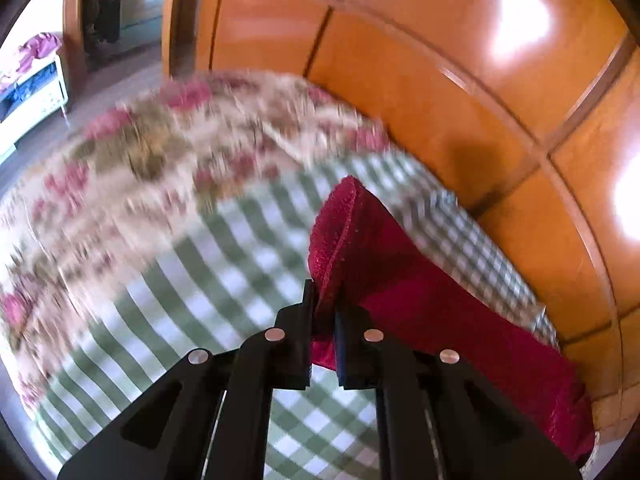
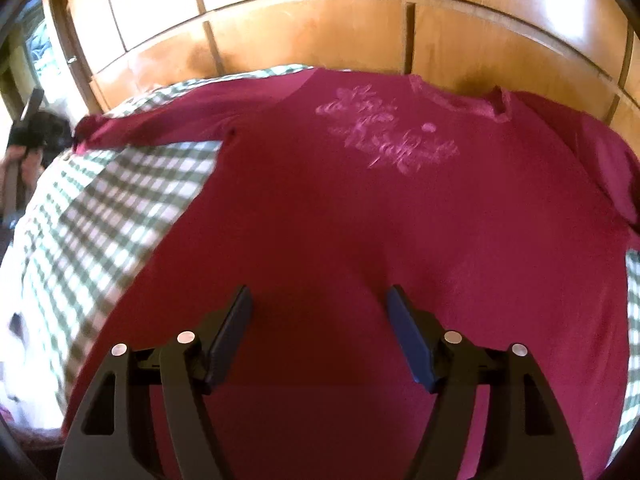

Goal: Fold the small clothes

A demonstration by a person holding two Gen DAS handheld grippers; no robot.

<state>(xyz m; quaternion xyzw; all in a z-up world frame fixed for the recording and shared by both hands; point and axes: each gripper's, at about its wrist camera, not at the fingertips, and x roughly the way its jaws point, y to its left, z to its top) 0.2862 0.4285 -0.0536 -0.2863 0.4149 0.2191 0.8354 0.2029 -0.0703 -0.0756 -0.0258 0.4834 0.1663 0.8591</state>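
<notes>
A dark red long-sleeved shirt [image 2: 340, 220] with a pale pink print lies spread on a green-and-white checked sheet [image 2: 120, 200], its neck toward the wooden wall. My right gripper [image 2: 320, 300] is open and hovers just above the shirt's lower body, holding nothing. My left gripper [image 1: 324, 304] is shut on the shirt's left sleeve [image 1: 360, 240] and holds its cuff end lifted off the sheet. The left gripper also shows at the far left of the right wrist view [image 2: 30, 128], at the sleeve's end.
A wooden panelled wall [image 2: 320, 20] runs close behind the bed. A floral blanket [image 1: 140, 152] covers the bed's far part. A white bench with clothes [image 1: 32, 80] stands on the floor beyond. The checked sheet [image 1: 200, 280] lies bare left of the shirt.
</notes>
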